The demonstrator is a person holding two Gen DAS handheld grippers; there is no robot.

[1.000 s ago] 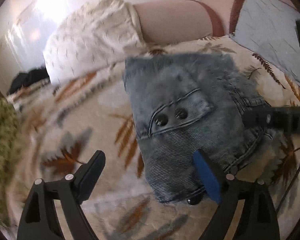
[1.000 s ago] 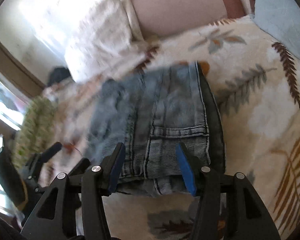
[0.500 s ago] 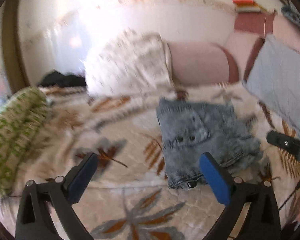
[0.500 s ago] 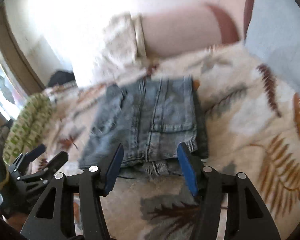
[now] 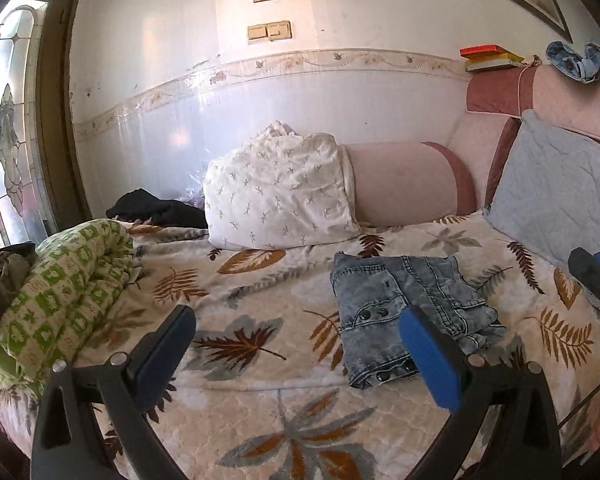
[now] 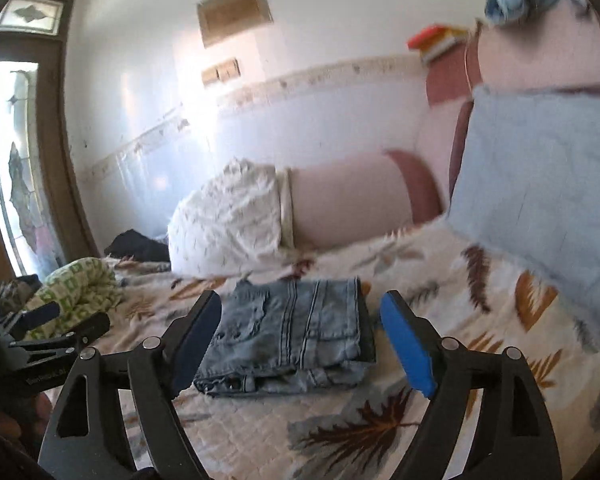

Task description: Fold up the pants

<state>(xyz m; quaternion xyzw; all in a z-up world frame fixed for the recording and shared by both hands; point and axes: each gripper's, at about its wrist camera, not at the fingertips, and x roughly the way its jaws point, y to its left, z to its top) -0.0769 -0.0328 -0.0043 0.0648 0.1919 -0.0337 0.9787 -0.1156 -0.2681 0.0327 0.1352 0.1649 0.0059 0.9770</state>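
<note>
Denim pants (image 6: 296,332) beyond open fingers (image 6: 407,344)

One folded pants (image 5: 403,312), three pillows (image 5: 280,196), two tongs (image 5: 300,344).

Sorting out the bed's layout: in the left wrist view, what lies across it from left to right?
Green patterned blanket roll → white pillow → folded jeans → grey-blue cushion.
</note>
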